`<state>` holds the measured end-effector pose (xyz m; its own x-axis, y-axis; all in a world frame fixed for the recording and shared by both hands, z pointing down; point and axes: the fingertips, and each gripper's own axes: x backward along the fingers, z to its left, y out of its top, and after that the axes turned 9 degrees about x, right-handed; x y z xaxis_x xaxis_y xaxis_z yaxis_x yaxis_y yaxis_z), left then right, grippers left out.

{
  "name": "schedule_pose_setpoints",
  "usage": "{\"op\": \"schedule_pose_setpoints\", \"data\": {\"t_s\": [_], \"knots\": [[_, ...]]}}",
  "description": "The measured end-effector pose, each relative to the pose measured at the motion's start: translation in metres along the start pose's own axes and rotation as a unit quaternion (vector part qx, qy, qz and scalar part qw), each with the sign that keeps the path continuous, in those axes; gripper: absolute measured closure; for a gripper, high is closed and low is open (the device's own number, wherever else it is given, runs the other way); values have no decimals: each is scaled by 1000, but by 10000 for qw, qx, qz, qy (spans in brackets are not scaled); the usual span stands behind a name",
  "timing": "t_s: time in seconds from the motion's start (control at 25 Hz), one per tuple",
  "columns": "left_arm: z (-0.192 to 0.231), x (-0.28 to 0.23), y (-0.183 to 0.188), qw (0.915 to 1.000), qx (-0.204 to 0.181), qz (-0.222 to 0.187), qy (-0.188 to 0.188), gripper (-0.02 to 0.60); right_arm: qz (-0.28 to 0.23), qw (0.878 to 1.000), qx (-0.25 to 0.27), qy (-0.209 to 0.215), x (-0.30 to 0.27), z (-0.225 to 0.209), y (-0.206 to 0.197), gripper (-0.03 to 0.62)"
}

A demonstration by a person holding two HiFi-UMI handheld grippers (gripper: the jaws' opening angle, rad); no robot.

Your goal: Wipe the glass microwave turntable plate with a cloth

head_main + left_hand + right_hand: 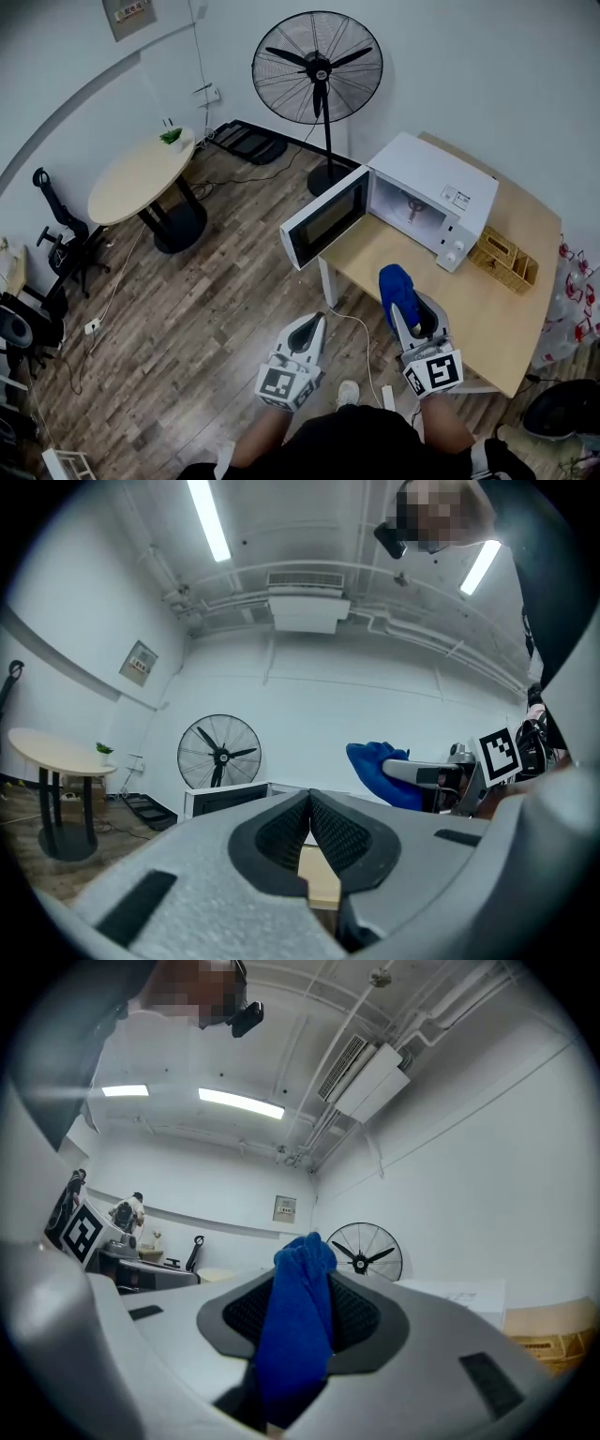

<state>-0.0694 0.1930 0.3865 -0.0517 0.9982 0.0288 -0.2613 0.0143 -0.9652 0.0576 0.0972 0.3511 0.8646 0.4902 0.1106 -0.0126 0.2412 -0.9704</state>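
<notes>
- At 10 o'clock in the head view: round table [141, 173] with a small green plant [171, 137] on top, well apart from the work area.
- At 12 o'clock: pedestal fan [317, 67] against the far wall, behind the microwave.
- At 6 o'clock, low and left: left gripper [316, 322], closed pad to pad with nothing between the jaws, held over the floor just beside the table edge.
- Straight ahead of that gripper: microwave door [325, 217], swung fully open past the left edge of the wooden table [497, 300].
- At 1 o'clock: white microwave [441, 183] with open cavity [408, 208]; glass turntable plate not distinguishable inside.
- At 5 o'clock, low and right: right gripper [401, 306], clamped on the blue cloth [397, 284], bunched above the jaw tips and hanging below them, over the near table edge.
- At 3 o'clock: wicker basket [503, 260], just beside the microwave's right end.
</notes>
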Motion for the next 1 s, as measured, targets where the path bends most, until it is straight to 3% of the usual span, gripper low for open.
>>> {"op": "schedule_pose_setpoints", "data": {"t_s": [0.24, 0.56, 0.76, 1.0], "knots": [[12, -46, 0, 9999, 40, 54, 75, 580, 5, 10000, 72, -20, -28, -41, -10, 450], [26, -84, -2, 9997, -70, 224, 2, 580, 78, 10000, -8, 41, -58, -62, -25, 450], [39, -114, -4, 9992, -34, 348, -209, 581, 115, 9999, -60, -60, -81, -73, -35, 450], [57, -175, 1, 9960, -94, 456, -759, 580, 157, 9982, -11, -585, -121, -102, -40, 450]]}}
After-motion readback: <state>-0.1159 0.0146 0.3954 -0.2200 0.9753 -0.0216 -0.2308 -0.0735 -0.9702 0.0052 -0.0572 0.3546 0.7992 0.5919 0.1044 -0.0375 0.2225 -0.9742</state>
